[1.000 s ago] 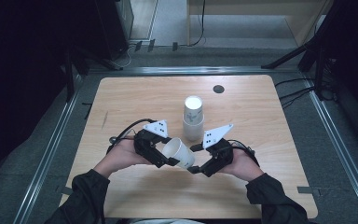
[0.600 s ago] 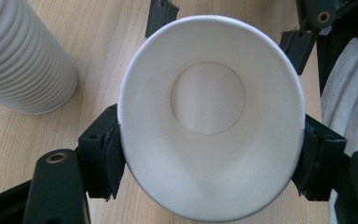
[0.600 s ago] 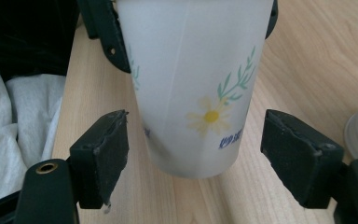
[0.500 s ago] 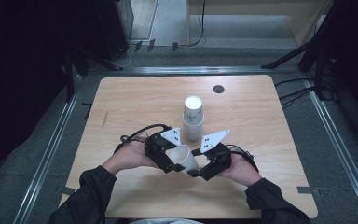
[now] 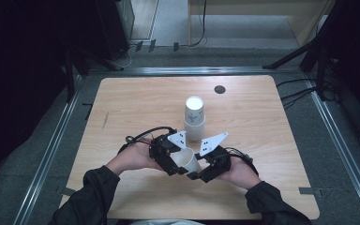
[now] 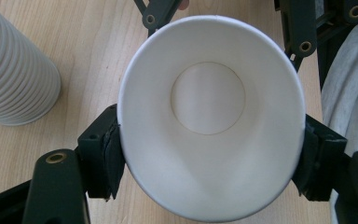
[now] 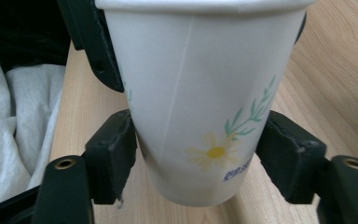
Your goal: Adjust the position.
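Both grippers clamp one paper cup [image 5: 188,161] near the surface's [image 5: 131,108] front edge: left gripper [image 5: 174,165] jaws pinch its rim end, right gripper [image 5: 198,172] jaws squeeze its base end. A cup stack [image 5: 194,118] stands just behind.

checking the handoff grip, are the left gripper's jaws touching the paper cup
Touching: in the left gripper view, the left gripper has both jaws pressed against the paper cup just below its rim.
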Demonstrator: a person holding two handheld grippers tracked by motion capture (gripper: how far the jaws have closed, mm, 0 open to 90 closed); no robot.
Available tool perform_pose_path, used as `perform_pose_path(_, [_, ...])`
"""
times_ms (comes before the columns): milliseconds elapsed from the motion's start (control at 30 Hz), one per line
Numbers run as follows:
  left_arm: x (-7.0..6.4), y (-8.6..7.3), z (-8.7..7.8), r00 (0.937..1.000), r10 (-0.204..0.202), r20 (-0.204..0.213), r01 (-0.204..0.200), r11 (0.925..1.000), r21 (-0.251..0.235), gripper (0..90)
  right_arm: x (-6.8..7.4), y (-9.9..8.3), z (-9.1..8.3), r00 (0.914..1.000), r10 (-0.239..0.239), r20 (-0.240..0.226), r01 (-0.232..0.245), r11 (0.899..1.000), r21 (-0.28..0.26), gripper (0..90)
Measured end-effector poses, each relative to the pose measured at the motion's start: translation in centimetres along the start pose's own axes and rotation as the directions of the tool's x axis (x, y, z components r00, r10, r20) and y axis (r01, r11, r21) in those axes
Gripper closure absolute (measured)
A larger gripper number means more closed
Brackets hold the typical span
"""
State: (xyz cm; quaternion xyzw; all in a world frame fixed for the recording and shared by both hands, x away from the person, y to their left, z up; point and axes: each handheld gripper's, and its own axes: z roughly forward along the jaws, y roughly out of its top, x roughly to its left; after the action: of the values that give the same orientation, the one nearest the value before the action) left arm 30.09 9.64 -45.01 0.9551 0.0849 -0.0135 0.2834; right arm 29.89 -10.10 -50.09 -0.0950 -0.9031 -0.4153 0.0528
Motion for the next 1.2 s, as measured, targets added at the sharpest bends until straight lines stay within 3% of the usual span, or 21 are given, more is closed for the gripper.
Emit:
perform_pose_path(233, [0.0,-0.1,-0.1,1.0000,0.005,-0.001,-0.005,0.9999,-0.011,23.8,0.1,0.0,-0.1,0.9999,-0.014,0.003,0.014,1.000,0.003,34.5])
perform_pose_path(367, [0.0,-0.1,-0.4,1.0000,0.004,0.001,-0.004,0.9988,-0.048,14.2,0.0,0.2,-0.6,0.9998,-0.016,0.015,0.016,1.000,-0.013,34.4])
perform_pose_path(500, [0.2,-0.1,-1.0,0.9998,-0.010,-0.017,0.008,0.9950,-0.099,12.7,-0.2,0.2,-1.4,0.9995,-0.011,0.028,0.013,0.999,-0.040,34.4])
perform_pose_path(800, [0.8,-0.8,-2.6,0.9972,-0.074,-0.009,0.070,0.9712,-0.228,12.9,-0.3,0.6,-2.4,0.9990,-0.019,0.039,0.023,0.995,-0.100,34.3])
perform_pose_path(1000, [0.7,-1.3,-2.9,0.9956,-0.093,-0.012,0.087,0.9634,-0.254,13.1,-0.4,0.8,-2.7,0.9990,-0.024,0.038,0.028,0.992,-0.119,34.3])
perform_pose_path(1067, [0.7,-1.4,-3.0,0.9948,-0.102,-0.001,0.098,0.9580,-0.270,13.2,-0.4,1.0,-2.8,0.9989,-0.026,0.038,0.031,0.992,-0.123,34.3])
perform_pose_path(1100, [0.7,-1.5,-3.1,0.9933,-0.112,0.026,0.115,0.9523,-0.283,13.3,-0.4,1.0,-2.8,0.9990,-0.028,0.036,0.032,0.991,-0.127,34.3])
perform_pose_path(1200, [0.7,-1.7,-3.2,0.9901,-0.133,0.047,0.141,0.9402,-0.310,13.4,-0.5,1.1,-2.7,0.9986,-0.040,0.035,0.044,0.991,-0.123,34.3])
